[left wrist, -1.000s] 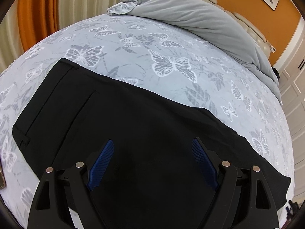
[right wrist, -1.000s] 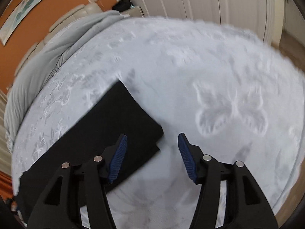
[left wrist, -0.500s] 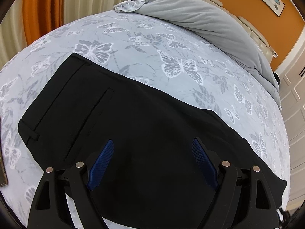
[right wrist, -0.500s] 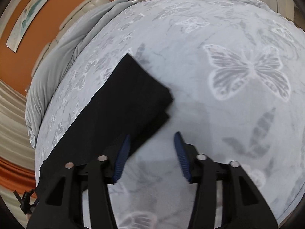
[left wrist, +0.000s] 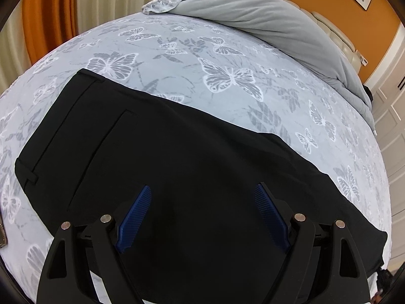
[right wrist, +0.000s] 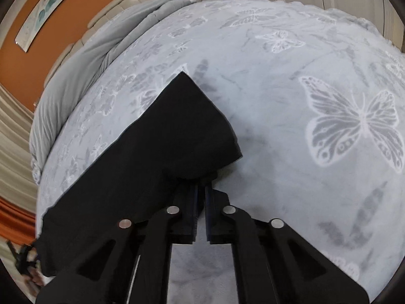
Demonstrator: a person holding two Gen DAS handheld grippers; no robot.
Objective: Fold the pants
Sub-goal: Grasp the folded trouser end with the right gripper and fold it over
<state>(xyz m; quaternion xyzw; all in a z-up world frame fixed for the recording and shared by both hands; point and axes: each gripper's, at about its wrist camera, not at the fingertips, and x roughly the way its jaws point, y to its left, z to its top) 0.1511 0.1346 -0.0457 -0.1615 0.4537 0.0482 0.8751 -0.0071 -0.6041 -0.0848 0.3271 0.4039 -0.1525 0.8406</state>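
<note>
**A bedroom at home**

I am working over a bed (left wrist: 177, 58) spread with a pale butterfly-print sheet. A grey duvet (left wrist: 265, 22) is bunched against a cream padded headboard (left wrist: 329, 22). Behind it I see an orange wall (right wrist: 76, 12) with a framed picture (right wrist: 48, 7), long curtains (left wrist: 50, 20) and white panelled wardrobe doors (left wrist: 389, 116).

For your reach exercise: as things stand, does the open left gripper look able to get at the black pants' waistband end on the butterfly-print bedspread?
Probably yes. The left gripper hangs open above the black pants, and nothing covers the waistband.
</note>
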